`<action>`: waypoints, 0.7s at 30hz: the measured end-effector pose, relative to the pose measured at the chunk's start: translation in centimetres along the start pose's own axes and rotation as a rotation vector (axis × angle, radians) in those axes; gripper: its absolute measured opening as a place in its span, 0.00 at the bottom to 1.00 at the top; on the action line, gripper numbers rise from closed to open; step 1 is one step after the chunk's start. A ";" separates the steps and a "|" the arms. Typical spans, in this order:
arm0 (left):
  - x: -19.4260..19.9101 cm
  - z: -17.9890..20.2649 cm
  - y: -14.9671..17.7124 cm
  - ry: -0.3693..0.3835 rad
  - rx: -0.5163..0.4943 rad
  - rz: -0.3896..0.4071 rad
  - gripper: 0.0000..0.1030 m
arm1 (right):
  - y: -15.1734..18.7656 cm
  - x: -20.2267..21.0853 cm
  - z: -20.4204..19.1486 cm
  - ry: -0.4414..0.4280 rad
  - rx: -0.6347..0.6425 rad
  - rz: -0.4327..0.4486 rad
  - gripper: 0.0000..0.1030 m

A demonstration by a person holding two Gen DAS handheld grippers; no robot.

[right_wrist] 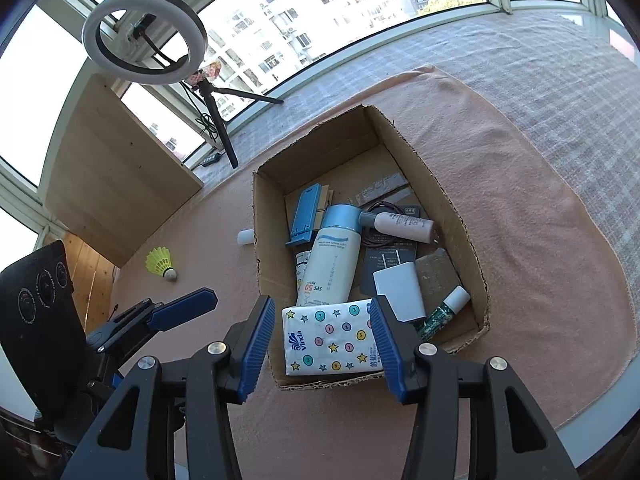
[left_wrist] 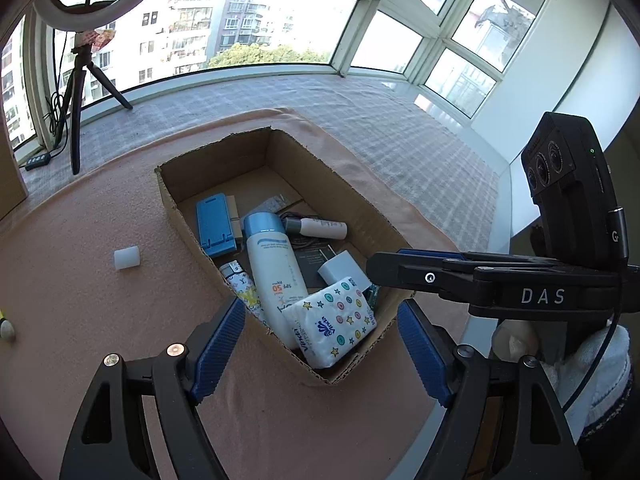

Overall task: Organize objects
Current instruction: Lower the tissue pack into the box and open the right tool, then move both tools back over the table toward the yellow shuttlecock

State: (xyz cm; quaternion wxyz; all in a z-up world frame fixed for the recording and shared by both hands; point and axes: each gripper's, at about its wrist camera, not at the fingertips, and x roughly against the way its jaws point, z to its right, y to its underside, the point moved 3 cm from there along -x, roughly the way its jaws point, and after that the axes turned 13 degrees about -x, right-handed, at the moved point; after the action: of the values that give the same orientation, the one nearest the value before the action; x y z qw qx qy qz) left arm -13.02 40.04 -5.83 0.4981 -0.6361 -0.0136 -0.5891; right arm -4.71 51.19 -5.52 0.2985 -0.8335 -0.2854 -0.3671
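Tissue pack at 6 o'clock end of cardboard box: light, soft, squashy, slick wrap; grip long edges mid-pack. Right claw wide open, straddling it, no contact evident. Left claw wide open, empty.

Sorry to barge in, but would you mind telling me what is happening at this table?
A person with a handheld gripper in each hand is tidying small items into a cardboard box. The right gripper is open above a tissue pack lying at the box's near end. The left gripper is open and empty beside it. A shuttlecock and a small white cylinder lie outside the box.
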 end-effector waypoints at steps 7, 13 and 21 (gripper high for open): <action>2.2 -2.5 1.5 -0.042 0.049 0.005 0.81 | 0.4 -0.2 -1.7 0.005 0.036 0.012 0.45; 4.4 -5.6 3.6 -0.097 0.105 0.009 0.82 | 0.9 -0.5 -3.6 -0.014 0.062 0.010 0.45; 7.8 -10.7 7.3 -0.170 0.215 0.020 0.82 | 2.2 -2.4 -7.9 -0.065 0.132 -0.033 0.45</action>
State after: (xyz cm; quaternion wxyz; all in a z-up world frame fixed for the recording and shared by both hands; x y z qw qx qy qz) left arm -14.14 24.94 -6.37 0.5662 -0.6267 -0.1124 -0.5235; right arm -7.99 43.56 -3.66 0.3373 -0.8187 -0.3322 -0.3250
